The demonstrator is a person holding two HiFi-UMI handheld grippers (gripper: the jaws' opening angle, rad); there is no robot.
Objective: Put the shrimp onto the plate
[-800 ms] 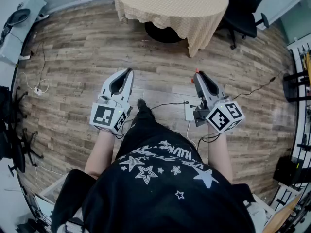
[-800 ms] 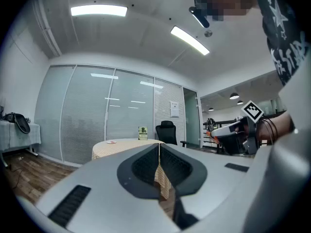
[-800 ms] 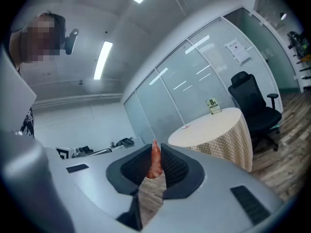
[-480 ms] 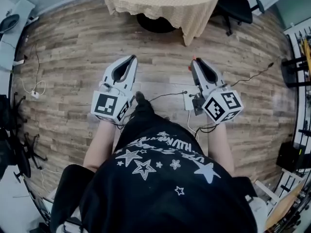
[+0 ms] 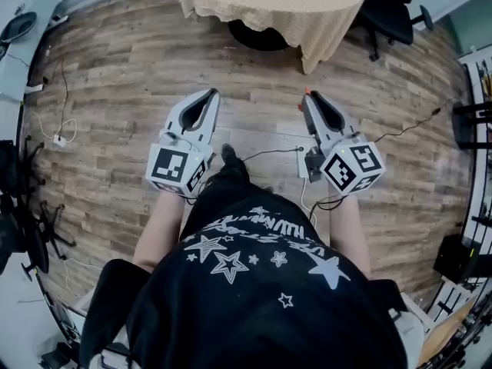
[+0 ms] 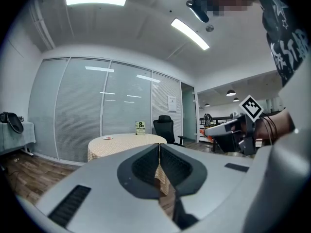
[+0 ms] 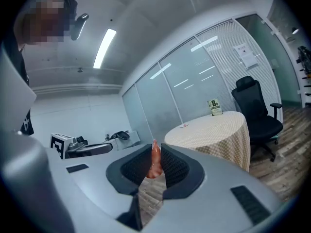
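At the left we are holding the white left gripper [image 5: 208,96] out over the wooden plank floor [image 5: 115,91], its jaws pressed together with nothing between them. Ahead of us, well apart from both grippers, the round bench under a beige checked cloth [image 5: 269,2] is carrying the small white plate [image 6: 108,138], which sits near a green-and-white sign card [image 6: 140,127]. At the right, the white right gripper [image 5: 308,98] is clamping the small orange shrimp [image 7: 155,160] upright between its jaws, with the tip poking past them. We are judging the carry as the risky part. The narrow shrimp could slip to the floor if the squeeze eases or the gripper swings. Letting go too high or off-centre could send it off the plate onto the cloth.
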